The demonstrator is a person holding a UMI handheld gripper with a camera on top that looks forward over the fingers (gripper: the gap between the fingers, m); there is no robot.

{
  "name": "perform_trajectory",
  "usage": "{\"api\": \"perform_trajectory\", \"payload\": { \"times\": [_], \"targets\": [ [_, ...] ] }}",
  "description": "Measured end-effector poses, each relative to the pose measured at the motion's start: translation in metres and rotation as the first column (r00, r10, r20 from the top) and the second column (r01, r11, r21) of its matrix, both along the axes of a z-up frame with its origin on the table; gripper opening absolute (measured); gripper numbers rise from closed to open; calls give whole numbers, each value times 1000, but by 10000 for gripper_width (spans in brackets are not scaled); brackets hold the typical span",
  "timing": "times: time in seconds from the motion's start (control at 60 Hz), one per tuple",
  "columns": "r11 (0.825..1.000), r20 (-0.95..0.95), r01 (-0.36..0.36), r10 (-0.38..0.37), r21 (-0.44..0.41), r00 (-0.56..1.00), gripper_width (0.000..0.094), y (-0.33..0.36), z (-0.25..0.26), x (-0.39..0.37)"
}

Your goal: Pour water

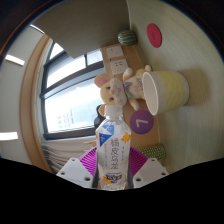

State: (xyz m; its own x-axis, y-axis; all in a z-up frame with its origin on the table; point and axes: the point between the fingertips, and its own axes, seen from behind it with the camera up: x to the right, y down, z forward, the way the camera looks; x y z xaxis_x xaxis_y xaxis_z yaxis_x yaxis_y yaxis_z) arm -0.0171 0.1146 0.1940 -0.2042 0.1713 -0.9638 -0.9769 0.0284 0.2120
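1. Nearest to me are the jaws (112, 168): the two fingers come up from below, each with a purple pad (90, 160) on its inner face, and both pads press against the sides of a water bottle (112, 150), so I am holding it.
2. The water bottle is clear plastic with a white cap end and a white label carrying blue print and characters. It points forward and upward from between the fingers, lifted off anything that might carry it; I see no surface under it.
3. Just beyond the bottle's far end is a purple disc (141, 122) with a white mark on it, seemingly fixed to the wall.
4. Next to that, touching the same pale wall (185, 50), is a plush toy (117, 92) in light pink and cream, with long ears.
5. Beside the plush toy is a pale yellow cup (167, 88), shown lying sideways in my view with its open mouth turned toward the toy. I cannot tell if any water is in it.
6. Farther along the wall are a pink disc (154, 35) and a small green object (127, 37) I cannot identify.
7. Farthest off is a window (70, 95) with a brown frame and bright daylight behind it.
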Motion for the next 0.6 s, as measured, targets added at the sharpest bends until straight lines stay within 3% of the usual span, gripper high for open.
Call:
{"api": "perform_trajectory", "payload": {
  "times": [0.15,0.35,0.5,0.6],
  "targets": [
    [998,-296,50,-38,34,954,399,11,2,30],
    [994,-552,96,-47,60,832,397,20,-3,53],
    [994,-600,96,-47,50,799,403,22,-9,57],
    [996,-530,78,-45,39,847,404,22,-5,51]
  ]
}}
